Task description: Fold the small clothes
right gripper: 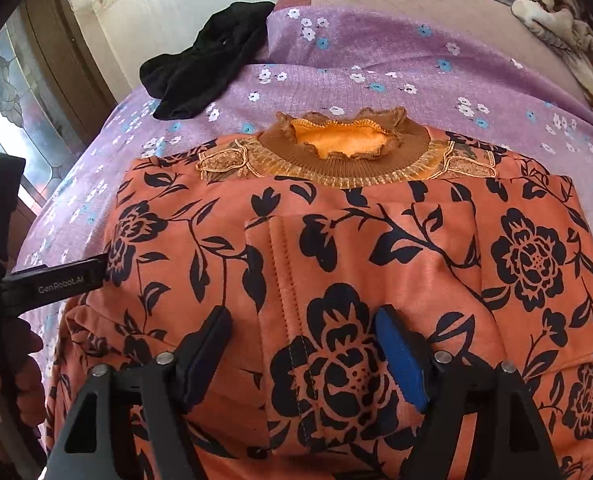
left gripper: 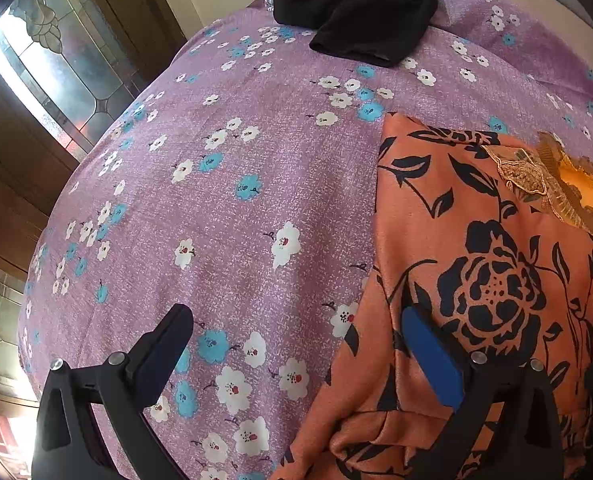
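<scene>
An orange top with black flowers lies flat on the purple flowered bedsheet, its brown ruffled collar at the far end and both sleeves folded in over the middle. My right gripper is open above the lower middle of the top, holding nothing. My left gripper is open over the top's left edge, one finger above the sheet, the other above the cloth. The left gripper also shows at the left in the right wrist view.
A black garment lies bunched at the far edge of the bed, also seen in the right wrist view. A wooden door with leaded glass stands to the left. A rumpled blanket lies at the far right.
</scene>
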`<act>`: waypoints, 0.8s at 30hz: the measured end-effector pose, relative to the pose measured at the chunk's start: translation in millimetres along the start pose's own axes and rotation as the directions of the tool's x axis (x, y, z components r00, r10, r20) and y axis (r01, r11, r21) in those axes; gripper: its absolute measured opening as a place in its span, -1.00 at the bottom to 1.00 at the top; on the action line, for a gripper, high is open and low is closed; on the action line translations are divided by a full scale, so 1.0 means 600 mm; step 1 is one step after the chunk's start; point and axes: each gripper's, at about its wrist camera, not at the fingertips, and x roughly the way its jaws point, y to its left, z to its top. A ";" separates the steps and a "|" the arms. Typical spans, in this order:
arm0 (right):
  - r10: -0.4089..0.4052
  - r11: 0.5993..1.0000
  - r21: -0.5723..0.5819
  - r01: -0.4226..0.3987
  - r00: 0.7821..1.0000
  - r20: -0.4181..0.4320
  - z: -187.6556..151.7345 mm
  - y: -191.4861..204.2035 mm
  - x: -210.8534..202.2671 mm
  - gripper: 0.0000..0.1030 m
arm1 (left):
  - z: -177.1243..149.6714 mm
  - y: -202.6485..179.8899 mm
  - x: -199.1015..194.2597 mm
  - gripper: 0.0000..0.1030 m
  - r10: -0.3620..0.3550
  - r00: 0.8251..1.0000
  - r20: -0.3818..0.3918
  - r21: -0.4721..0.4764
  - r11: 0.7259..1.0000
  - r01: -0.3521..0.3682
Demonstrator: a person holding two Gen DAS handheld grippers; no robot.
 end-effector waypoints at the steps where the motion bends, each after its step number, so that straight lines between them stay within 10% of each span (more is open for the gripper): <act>1: -0.005 1.000 0.002 0.005 1.000 -0.005 0.001 -0.010 -0.003 -0.20 | 0.000 0.001 0.000 1.00 -0.002 1.000 -0.002 -0.002 1.000 0.002; 3: 0.019 0.999 0.046 -0.019 1.000 -0.010 0.006 -0.037 -0.010 -0.65 | 0.000 0.002 0.000 1.00 -0.005 1.000 -0.003 -0.004 1.000 0.005; 6: 0.056 0.989 0.135 -0.059 0.998 0.024 0.008 -0.083 -0.037 -0.78 | 0.000 0.000 -0.002 1.00 0.001 1.000 0.001 0.000 1.000 -0.001; 13: 0.073 0.916 0.375 -0.139 0.980 0.185 0.013 -0.255 -0.113 -0.78 | -0.001 -0.008 -0.005 1.00 0.029 0.999 0.015 0.013 0.999 -0.029; 19: 0.031 0.803 0.590 -0.088 0.994 0.107 -0.030 -0.392 -0.102 -0.41 | 0.002 -0.010 -0.005 1.00 0.044 0.999 0.022 0.017 0.999 -0.044; 24: -0.024 0.827 0.557 -0.077 0.985 0.170 -0.042 -0.387 -0.141 -0.36 | 0.004 -0.012 -0.026 1.00 0.130 0.987 0.093 0.022 0.991 -0.133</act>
